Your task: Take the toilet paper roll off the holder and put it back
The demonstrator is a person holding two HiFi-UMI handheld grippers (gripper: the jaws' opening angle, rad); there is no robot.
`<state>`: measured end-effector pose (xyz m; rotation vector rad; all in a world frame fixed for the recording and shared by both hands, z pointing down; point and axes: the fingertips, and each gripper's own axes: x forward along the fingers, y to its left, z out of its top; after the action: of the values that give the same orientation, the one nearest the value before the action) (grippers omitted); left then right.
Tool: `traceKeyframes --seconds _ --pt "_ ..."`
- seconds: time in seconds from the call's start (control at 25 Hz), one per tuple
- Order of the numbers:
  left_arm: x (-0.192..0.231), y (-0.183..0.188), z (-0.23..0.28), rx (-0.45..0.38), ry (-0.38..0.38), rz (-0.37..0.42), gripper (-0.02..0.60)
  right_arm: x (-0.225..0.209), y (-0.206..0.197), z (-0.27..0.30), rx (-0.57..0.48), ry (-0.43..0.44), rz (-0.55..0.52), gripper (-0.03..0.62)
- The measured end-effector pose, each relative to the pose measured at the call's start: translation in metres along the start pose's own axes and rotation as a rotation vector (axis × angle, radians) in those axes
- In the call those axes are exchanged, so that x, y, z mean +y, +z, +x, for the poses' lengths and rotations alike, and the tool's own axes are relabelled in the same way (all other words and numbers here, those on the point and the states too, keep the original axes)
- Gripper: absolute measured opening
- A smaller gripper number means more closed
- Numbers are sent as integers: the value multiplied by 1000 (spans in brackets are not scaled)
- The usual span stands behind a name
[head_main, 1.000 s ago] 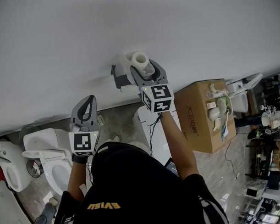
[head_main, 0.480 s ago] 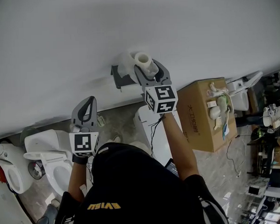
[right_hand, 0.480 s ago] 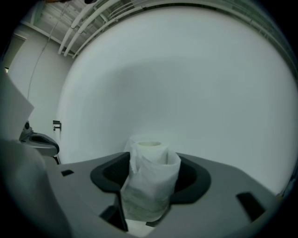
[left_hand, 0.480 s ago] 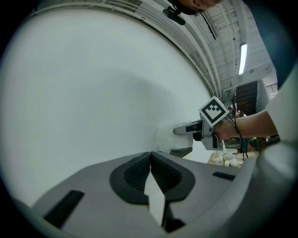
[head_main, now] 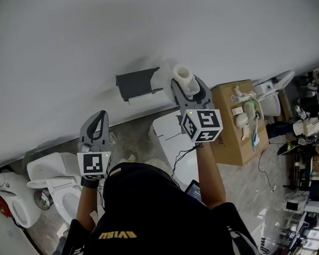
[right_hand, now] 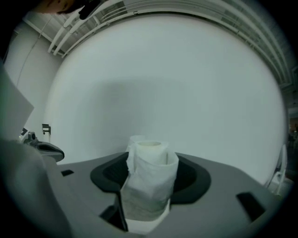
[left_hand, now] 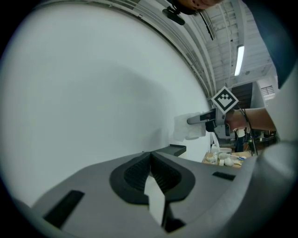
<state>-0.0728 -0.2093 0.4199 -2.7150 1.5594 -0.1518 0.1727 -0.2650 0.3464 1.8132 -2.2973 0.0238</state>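
Pulled off its flat grey holder (head_main: 139, 82), the soft, crinkled toilet paper roll (right_hand: 149, 176) sits pinched in the right gripper (head_main: 188, 87). Only its own view shows the left gripper (left_hand: 150, 155) with ribbed jaws pressed together.

lower toilet paper roll (head_main: 182, 74) hidden behind right tool (head_main: 188, 85), toilet (head_main: 9, 200) cropped at left edge

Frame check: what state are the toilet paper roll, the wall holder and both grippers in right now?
toilet paper roll: off the holder, clamped upright between the right gripper's jaws
holder: on the wall, empty
right gripper: shut on the roll, to the right of the holder
left gripper: jaws together, nothing held
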Motion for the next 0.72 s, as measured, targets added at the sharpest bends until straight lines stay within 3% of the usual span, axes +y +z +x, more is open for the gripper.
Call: traceKeyframes --seconds 0.28,0.56,0.72 --pt "-34 0 25 20 -109 28 12 -36 -28 -49 93 -79 164 252" --pt "-56 7 38 19 -171 48 12 -50 -29 -70 58 -79 298 252" --pt "-58 5 36 24 -173 54 12 -56 -27 -76 46 -97 297 252"
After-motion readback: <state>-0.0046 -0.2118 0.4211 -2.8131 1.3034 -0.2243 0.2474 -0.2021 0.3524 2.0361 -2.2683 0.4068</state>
